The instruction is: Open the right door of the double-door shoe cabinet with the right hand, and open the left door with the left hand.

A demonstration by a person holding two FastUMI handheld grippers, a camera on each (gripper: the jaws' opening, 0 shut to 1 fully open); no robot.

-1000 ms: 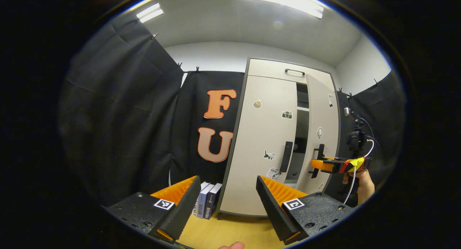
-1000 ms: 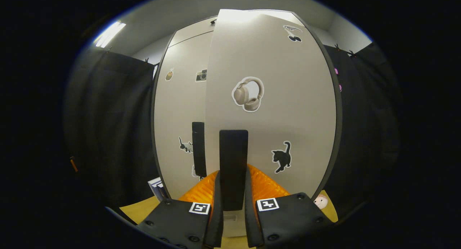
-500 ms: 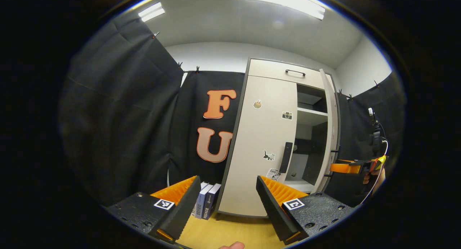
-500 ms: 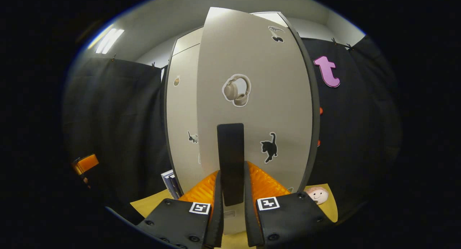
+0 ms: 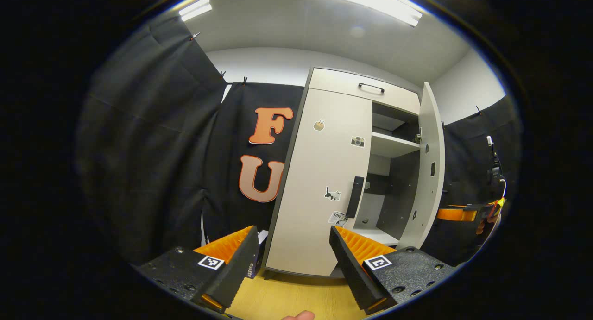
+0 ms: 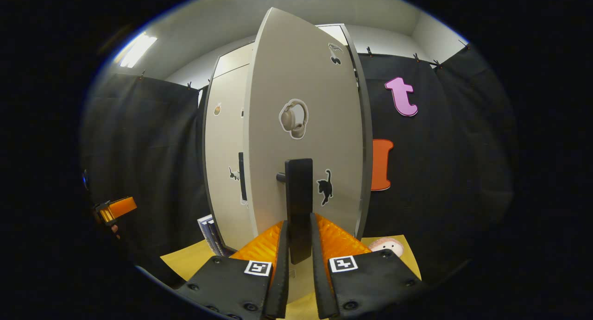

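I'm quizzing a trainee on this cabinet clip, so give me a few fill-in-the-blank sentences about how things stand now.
1. The right gripper is shut on the right door's ____.
2. The left door is ____.
3. The left gripper has its jaws ____.
4. The right door has a sticker of a black ____ beside its handle.

Missing words: handle; closed; open; cat

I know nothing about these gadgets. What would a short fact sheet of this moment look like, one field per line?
Right door: swung wide open, shelves showing
Right door handle: clamped between the fingers of the right hand-held gripper
Left door: closed
Left door handle: untouched
Left hand-held gripper: open, holding nothing, short of the cabinet
Floor items: books beside the cabinet
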